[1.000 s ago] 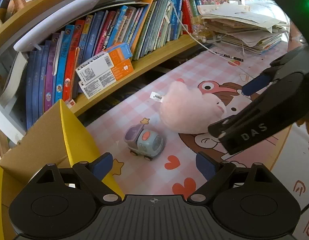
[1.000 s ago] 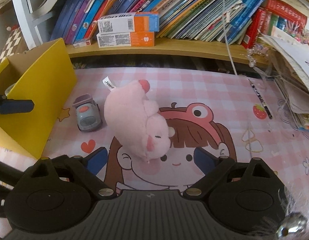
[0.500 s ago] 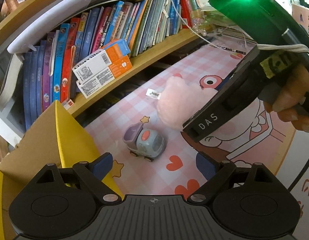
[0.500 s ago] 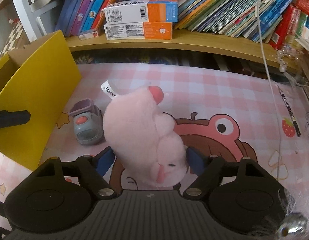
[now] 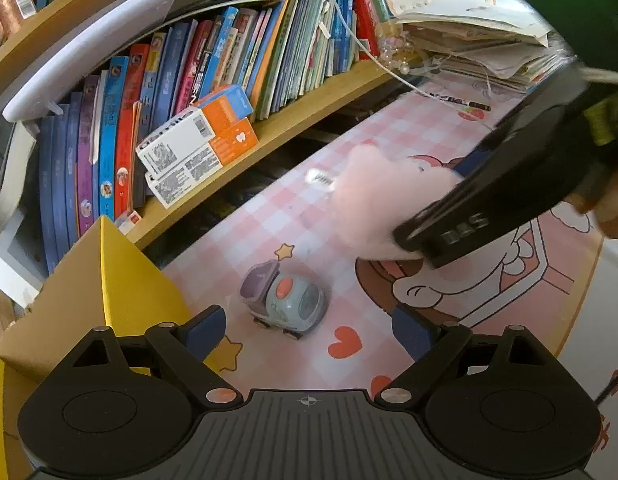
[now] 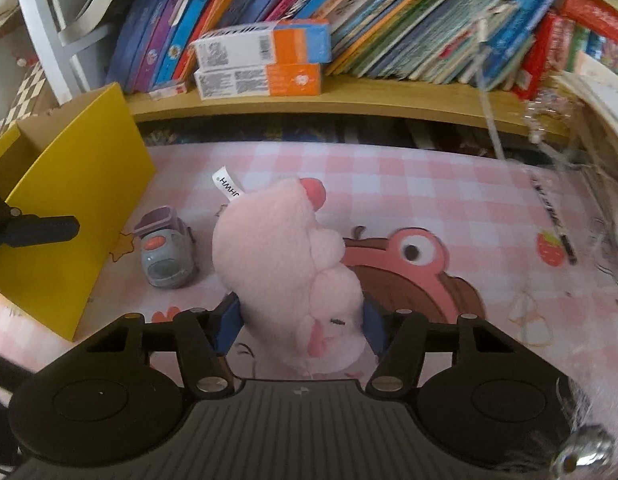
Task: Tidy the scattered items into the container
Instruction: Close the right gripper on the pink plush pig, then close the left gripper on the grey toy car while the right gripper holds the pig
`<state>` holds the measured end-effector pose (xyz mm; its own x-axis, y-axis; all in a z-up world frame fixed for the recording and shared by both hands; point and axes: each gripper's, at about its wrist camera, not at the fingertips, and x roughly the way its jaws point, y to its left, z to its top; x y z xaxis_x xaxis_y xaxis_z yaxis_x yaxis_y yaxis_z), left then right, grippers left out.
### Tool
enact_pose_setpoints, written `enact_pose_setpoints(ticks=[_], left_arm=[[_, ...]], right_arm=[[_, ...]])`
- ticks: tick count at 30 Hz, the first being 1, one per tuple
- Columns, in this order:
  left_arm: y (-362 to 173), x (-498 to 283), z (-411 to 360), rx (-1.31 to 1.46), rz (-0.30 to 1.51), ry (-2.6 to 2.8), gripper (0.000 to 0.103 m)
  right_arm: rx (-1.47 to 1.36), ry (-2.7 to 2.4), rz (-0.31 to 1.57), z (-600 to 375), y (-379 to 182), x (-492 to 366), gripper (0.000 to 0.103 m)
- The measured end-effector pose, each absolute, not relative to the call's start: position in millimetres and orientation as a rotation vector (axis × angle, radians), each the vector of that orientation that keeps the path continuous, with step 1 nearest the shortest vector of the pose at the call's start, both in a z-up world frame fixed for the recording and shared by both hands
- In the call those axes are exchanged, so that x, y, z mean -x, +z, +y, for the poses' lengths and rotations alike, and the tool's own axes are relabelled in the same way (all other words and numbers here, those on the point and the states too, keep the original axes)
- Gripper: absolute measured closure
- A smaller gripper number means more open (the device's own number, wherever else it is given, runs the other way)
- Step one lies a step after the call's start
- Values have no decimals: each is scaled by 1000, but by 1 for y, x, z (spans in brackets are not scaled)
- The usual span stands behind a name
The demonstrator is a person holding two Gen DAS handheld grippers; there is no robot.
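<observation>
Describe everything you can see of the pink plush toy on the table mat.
The pink plush toy is soft and fuzzy, with a darker pink round nub on its far end, a stitched closed eye and a white printed tag sticking out behind. It lies lengthwise on the pink checked mat, beside the small grey toy car but apart from it. The right gripper is closing on its near end, the blue fingers pressing into the plush on both sides.

Lettering "DAS" stood in white on the black body of the right gripper (image 5: 465, 228) | white tag (image 6: 228, 185) on the pink plush toy (image 6: 285, 264) bore dark print, roughly "HWH", not fully legible | barcodes on the stacked boxes (image 6: 261, 62) were too small to read
</observation>
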<state>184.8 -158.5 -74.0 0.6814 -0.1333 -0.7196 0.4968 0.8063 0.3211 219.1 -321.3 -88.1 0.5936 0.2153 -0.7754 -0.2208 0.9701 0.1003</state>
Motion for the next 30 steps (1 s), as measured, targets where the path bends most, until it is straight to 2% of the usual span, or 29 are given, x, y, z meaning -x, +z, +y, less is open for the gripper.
enact_pose_setpoints(ticks=[6,10,13,21,27,28,30], left_arm=[[-76,-188,-167,-538,713,-368,13],[-78,-193,-171,-518,699,-341,33],[-80,-200,-171,-487,707,-320,43],[-87,-230,-165,-359,757,-216,43],[-97,-238,-165,-363,772,-193,43],[-98,-238,-165,-364,774,-198,47],[-100,-239,-165,-368,787,-218,64]], right_arm=[[-25,196,902,-342,-84,-202,44],[-52,174,901,-352,-83,-193,44],[-66,168,899,-356,-82,-188,44],[-87,173,904,-356,-84,-185,44],[-93,176,906,-356,-85,-184,44],[-93,175,906,-356,-86,-183,44],[-94,175,909,-356,-86,-183,44]])
